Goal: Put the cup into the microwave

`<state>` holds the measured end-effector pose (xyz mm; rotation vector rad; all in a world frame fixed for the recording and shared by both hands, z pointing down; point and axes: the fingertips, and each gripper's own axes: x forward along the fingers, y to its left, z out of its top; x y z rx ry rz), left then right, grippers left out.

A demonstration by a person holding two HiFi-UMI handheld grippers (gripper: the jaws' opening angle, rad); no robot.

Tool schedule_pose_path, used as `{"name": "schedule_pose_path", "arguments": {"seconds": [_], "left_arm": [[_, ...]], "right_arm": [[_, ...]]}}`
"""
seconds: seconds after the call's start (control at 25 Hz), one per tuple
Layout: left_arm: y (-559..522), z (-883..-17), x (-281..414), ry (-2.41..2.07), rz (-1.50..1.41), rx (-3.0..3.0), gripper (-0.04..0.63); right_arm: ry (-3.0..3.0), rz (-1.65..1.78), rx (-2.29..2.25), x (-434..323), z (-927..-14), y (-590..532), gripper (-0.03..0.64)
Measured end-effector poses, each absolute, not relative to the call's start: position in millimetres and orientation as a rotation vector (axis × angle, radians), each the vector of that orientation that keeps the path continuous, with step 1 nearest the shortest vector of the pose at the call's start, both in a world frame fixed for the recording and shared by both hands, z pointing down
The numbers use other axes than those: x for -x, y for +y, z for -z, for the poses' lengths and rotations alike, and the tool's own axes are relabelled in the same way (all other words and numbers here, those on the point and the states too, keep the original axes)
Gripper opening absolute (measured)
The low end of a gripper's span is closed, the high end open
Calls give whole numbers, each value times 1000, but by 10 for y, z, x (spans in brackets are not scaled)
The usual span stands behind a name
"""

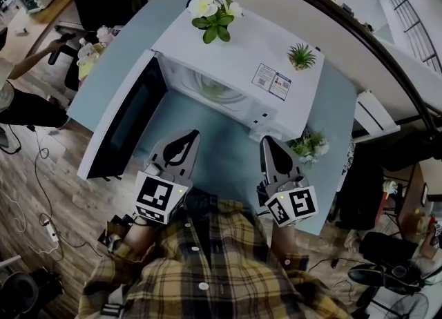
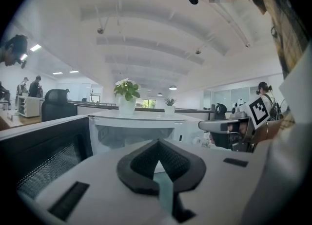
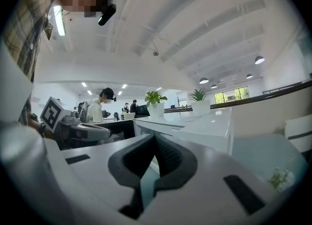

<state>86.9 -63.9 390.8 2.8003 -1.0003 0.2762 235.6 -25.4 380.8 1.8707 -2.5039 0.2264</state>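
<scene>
Gripping: nothing. The left tongs (image 1: 193,133) and the right tongs (image 1: 266,141) each have their jaws together, tips meeting, with nothing between them.
Pose: both are held close in front of the person's body, side by side, pointing toward the microwave (image 1: 238,52).
Cup: no view shows it plainly. It is in neither tongs, and it is not on the visible part of the table (image 1: 221,152). A pale round shape (image 1: 219,90) sits inside the oven; I cannot tell whether it is the cup or the turntable.
Direction: the oven mouth lies straight ahead of both tips. The left tongs are nearer the hinge side, the right tongs nearer the control-panel side.
Door (image 1: 123,123): swung wide open to the left, its long edge running back toward the person, near the left tongs.
On the microwave: a flowering plant (image 1: 215,12) and a small spiky plant (image 1: 302,56).
On the table: another small plant (image 1: 309,146) just beside the right tongs.
Judgement: if the pale shape is the cup, only closing the door is left, and the left tongs are better placed for that.
</scene>
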Motion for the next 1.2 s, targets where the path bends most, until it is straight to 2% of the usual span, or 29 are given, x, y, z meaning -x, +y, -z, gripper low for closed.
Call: {"name": "schedule_pose_path", "arguments": {"seconds": [1.2], "left_arm": [[-667, -3922, -824, -1017, -272, -2788, -8]], "right_arm": [[-2502, -251, -1836, -2272, -3899, -252, 3]]}}
